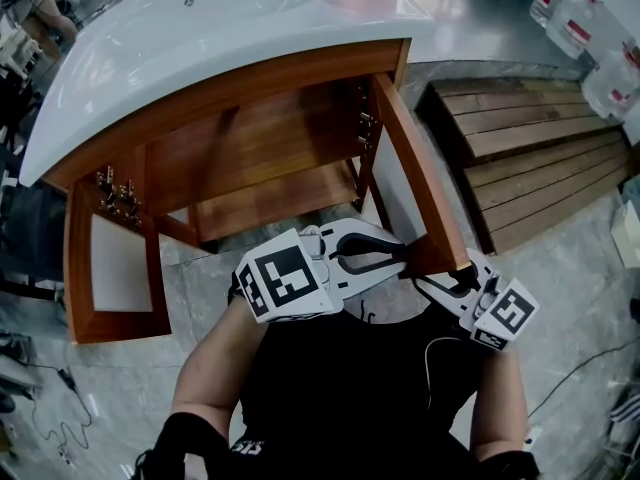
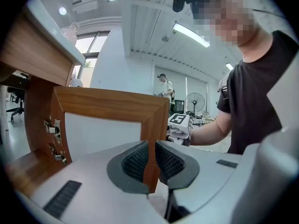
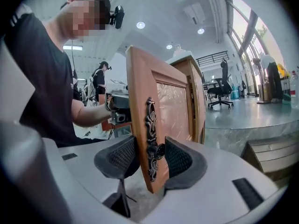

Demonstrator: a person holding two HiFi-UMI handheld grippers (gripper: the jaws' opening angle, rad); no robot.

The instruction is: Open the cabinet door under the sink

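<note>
The wooden sink cabinet stands with both doors swung out. Its right door points toward me. My left gripper is shut on that door's free edge: in the left gripper view both dark pads press on the wood. My right gripper straddles the same edge from the other side. In the right gripper view its jaws stand open around the ornate metal handle, and the left pad is clear of the door.
The left door hangs open at the left. A white basin top overhangs the cabinet. Wooden steps lie to the right, with water bottles behind them. Cables trail on the floor at the lower left.
</note>
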